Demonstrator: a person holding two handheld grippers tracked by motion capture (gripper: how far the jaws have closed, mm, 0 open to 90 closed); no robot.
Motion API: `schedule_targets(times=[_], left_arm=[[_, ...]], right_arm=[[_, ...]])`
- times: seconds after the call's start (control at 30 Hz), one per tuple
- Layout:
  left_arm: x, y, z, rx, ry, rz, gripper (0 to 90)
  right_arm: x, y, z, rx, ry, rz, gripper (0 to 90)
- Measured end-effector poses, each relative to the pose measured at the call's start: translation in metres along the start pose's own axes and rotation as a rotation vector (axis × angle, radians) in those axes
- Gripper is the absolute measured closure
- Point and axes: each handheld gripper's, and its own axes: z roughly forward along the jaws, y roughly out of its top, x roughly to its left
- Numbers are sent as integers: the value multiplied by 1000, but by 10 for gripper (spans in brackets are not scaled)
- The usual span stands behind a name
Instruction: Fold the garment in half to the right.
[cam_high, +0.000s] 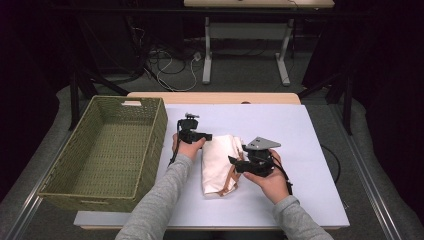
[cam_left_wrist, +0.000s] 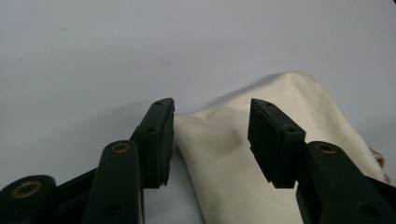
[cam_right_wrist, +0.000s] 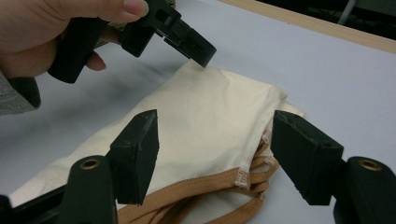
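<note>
A folded cream cloth (cam_high: 219, 161) with tan-brown trim and straps lies on the white sheet (cam_high: 290, 130) in the middle of the table. My left gripper (cam_high: 204, 136) sits at the cloth's far left corner. In the left gripper view its jaws (cam_left_wrist: 211, 122) stand apart with the cloth's corner (cam_left_wrist: 224, 158) between them, and the pads do not press on it. My right gripper (cam_high: 235, 163) hovers at the cloth's right edge. Its jaws (cam_right_wrist: 215, 120) are wide open over the cloth (cam_right_wrist: 205, 112), just above the trimmed hem. The left gripper (cam_right_wrist: 187, 39) also shows there, touching the far corner.
A large woven green basket (cam_high: 156, 142) stands empty at the left, close beside the left hand. The sheet reaches to the table's wooden back edge (cam_high: 215, 97). Beyond it are a dark floor, cables and another table's legs.
</note>
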Motion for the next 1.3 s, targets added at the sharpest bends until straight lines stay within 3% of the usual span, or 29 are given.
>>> schedule_targets(times=[0.23,0.43,0.57,0.87,0.93,1.07,1.13,1.3], left_arm=[[2,-1,6,29,47,-12,553],[4,-2,10,54,12,-46,537],[2,-2,11,59,20,-27,554],[2,-2,16,51,1,-20,717],[1,-2,17,52,25,-5,756],[1,-2,18,51,23,-2,807],[0,-2,18,48,22,-2,839],[-1,-2,17,44,23,14,850]], right_arm=[[0,0,0,2,-8,-1,324],[0,0,0,-4,-15,5,324],[0,0,0,-6,-13,10,324],[2,1,0,-5,4,3,324],[3,1,0,-4,17,-7,324],[5,1,0,5,27,-23,325],[6,0,2,17,33,-56,324],[9,1,2,33,45,-91,289]])
